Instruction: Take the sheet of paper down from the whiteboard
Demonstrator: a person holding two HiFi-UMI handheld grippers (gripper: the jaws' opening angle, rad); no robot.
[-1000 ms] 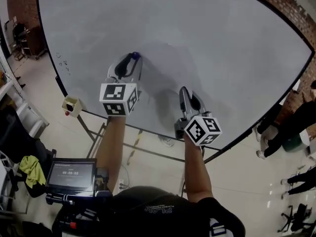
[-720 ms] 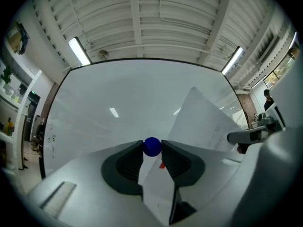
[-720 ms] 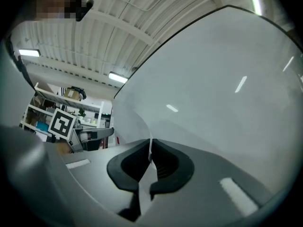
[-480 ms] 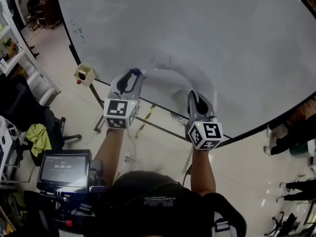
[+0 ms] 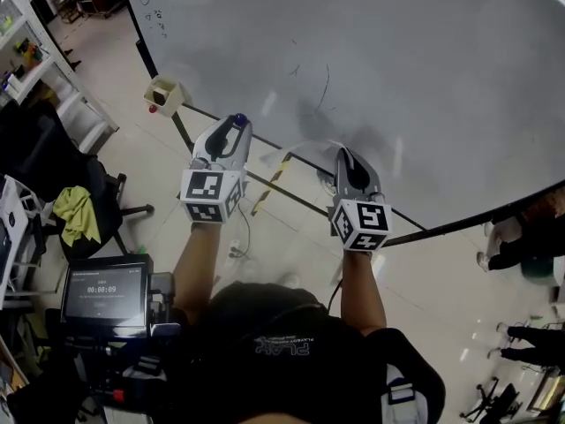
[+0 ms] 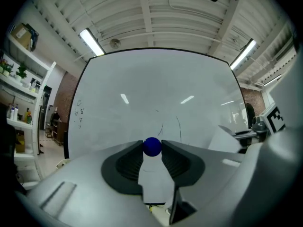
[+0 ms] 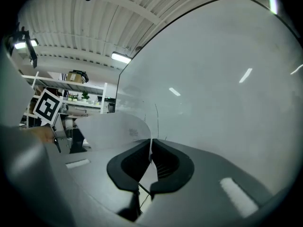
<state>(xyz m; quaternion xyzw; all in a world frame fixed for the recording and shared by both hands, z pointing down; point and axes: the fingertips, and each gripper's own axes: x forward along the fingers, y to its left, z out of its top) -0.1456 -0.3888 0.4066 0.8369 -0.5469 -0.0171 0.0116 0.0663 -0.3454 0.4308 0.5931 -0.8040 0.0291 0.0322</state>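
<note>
While jaws of the left gripper (image 6: pixel 152 148) clamp a blue ball (image 5: pixel 238 119), the right gripper (image 7: pixel 150 148) pinches the paper (image 7: pixel 111 126).

Small dark screen (image 5: pixel 104 291), below-left of the large white whiteboard (image 5: pixel 397 78), shows white digits, seemingly 00:00:09; pale print on the black shirt (image 5: pixel 284 346) and dark scribbles (image 5: pixel 157 11) at the whiteboard's left edge are illegible.
</note>
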